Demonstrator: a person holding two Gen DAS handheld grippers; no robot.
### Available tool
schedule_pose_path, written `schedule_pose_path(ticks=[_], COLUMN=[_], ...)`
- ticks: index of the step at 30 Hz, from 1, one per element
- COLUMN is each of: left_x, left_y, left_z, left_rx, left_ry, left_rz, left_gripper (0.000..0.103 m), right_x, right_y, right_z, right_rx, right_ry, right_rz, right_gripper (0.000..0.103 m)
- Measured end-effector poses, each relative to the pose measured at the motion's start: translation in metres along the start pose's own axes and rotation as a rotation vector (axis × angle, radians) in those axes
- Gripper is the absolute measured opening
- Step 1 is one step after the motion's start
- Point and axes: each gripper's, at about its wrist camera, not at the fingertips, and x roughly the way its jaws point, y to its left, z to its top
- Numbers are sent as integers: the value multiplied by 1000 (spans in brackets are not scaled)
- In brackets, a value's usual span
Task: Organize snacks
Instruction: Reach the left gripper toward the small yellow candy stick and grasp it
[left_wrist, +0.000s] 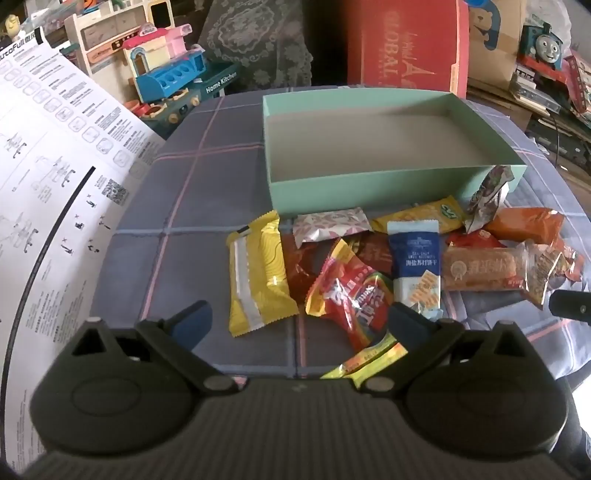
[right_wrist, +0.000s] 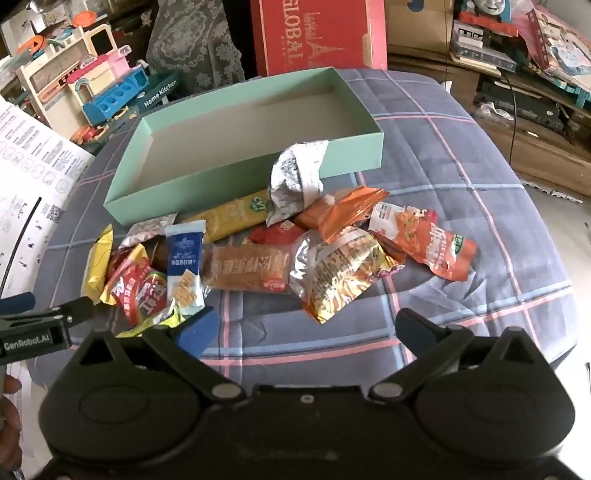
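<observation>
An empty mint-green box stands on the plaid cloth. In front of it lies a pile of several snack packets: a yellow packet, a red packet, a blue-and-white biscuit packet, a clear-wrapped cake, orange packets and a silver crumpled one. My left gripper is open just short of the pile, over the red packet's near end. My right gripper is open near a noodle-print packet. Neither holds anything.
A large printed instruction sheet lies at the left. Behind the box stand a red carton, toy kitchen sets and a toy train. The left gripper's body shows at the right view's left edge.
</observation>
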Motion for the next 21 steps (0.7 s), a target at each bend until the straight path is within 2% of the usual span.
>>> schedule_pose_path(ticks=[16, 21], left_x=[-2, 2], left_y=[-1, 3], left_z=[-3, -7], left_rx=[15, 15], left_ry=[2, 18], left_rz=[-8, -37], left_gripper=[103, 103], right_x=[-1, 1], right_y=[1, 2], right_z=[-2, -2], right_rx=[4, 1], right_ry=[5, 13], right_rz=[5, 23], right_gripper=[103, 103])
